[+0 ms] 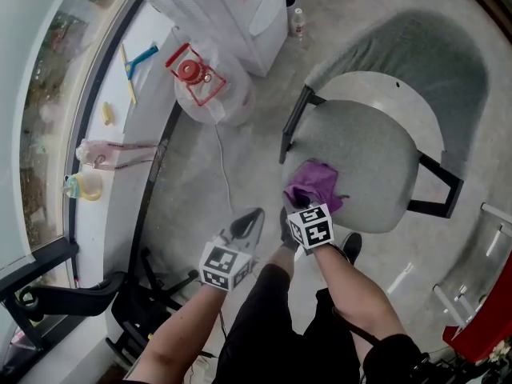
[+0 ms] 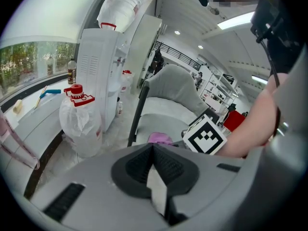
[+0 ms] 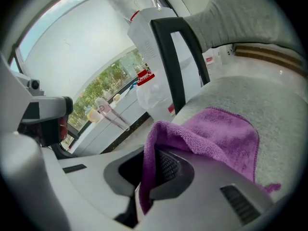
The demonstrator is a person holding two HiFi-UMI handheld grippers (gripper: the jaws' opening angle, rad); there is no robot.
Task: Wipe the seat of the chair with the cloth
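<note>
On seat's (image 1: 376, 158) near edge, right tongs (image 3: 153, 170) grip cloth (image 3: 221, 134).

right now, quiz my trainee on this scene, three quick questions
1. True or false: the left gripper holds the cloth.
2. Where does the cloth lie? A. on the floor B. on the seat C. over the backrest
3. Fill in: the cloth's colour is ____.
Key: 1. False: the right gripper is shut on it, and the left gripper is shut and empty. 2. B. 3. Purple.
</note>
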